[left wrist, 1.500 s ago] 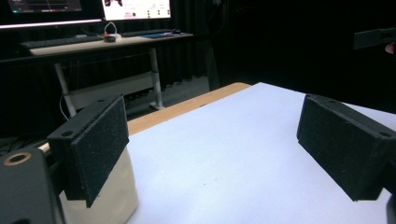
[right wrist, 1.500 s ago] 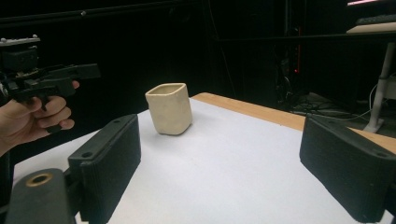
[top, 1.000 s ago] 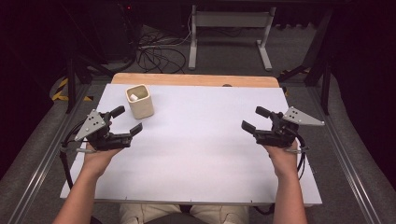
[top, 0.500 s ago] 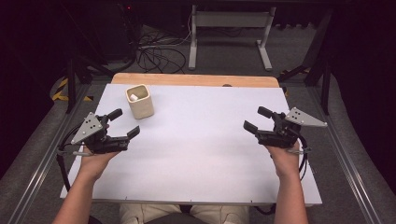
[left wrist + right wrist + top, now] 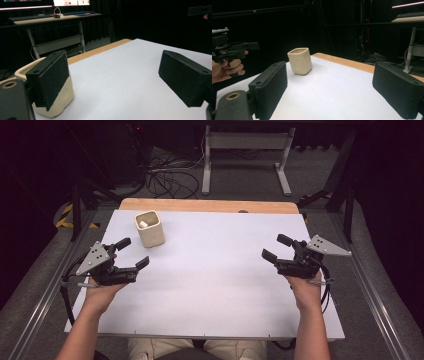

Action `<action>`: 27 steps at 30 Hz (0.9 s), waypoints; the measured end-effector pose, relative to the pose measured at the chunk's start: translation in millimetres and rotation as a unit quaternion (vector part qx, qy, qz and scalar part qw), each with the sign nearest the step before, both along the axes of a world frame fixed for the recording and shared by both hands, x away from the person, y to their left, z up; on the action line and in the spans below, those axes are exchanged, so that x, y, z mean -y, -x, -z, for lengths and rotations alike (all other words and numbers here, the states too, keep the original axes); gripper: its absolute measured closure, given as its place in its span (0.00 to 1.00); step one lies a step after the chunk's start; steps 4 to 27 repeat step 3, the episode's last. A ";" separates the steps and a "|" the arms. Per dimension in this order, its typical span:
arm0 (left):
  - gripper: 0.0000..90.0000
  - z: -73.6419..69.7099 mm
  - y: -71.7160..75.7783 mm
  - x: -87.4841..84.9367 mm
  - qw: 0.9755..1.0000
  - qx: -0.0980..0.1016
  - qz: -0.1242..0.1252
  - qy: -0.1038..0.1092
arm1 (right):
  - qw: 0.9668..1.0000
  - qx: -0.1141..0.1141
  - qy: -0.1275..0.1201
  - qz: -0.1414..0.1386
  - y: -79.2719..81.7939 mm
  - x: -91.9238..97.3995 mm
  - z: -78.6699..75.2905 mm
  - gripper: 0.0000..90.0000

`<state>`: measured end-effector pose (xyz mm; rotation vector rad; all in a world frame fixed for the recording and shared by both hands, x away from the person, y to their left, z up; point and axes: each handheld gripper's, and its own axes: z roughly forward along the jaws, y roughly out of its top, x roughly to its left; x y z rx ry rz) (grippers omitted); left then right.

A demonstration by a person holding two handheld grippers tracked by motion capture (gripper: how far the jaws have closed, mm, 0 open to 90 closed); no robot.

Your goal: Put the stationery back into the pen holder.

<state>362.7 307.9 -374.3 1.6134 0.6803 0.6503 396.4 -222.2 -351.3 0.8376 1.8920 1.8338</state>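
Nothing has shifted in the last second: the left gripper (image 5: 131, 254) and right gripper (image 5: 277, 248) hover as before, jaws spread and empty, so the cream square cup (image 5: 149, 228), just beyond the left jaws, awaits approach

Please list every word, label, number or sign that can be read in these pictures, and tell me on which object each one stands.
No text can be read.
Lit monitor strip on the far desk, left gripper view: coloured marks, too small and blurred to read.
Cream square ceramic cup: no print.
White table sheet: blank.
Grey three-cornered plates on the left gripper and right gripper: holes, no lettering.
Yellow-black hazard stripes on the floor: a pattern, no words.
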 end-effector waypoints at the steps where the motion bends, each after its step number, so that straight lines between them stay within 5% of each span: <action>1: 0.11 0.1 0.1 0.2 1.000 -0.001 0.001 0.001 | 1.000 0.000 0.000 0.000 -0.1 -0.1 0.1 0.15; 27: 0.11 0.2 -0.1 0.3 1.000 0.000 0.001 0.000 | 1.000 -0.001 0.000 -0.001 -0.3 -0.3 0.1 0.15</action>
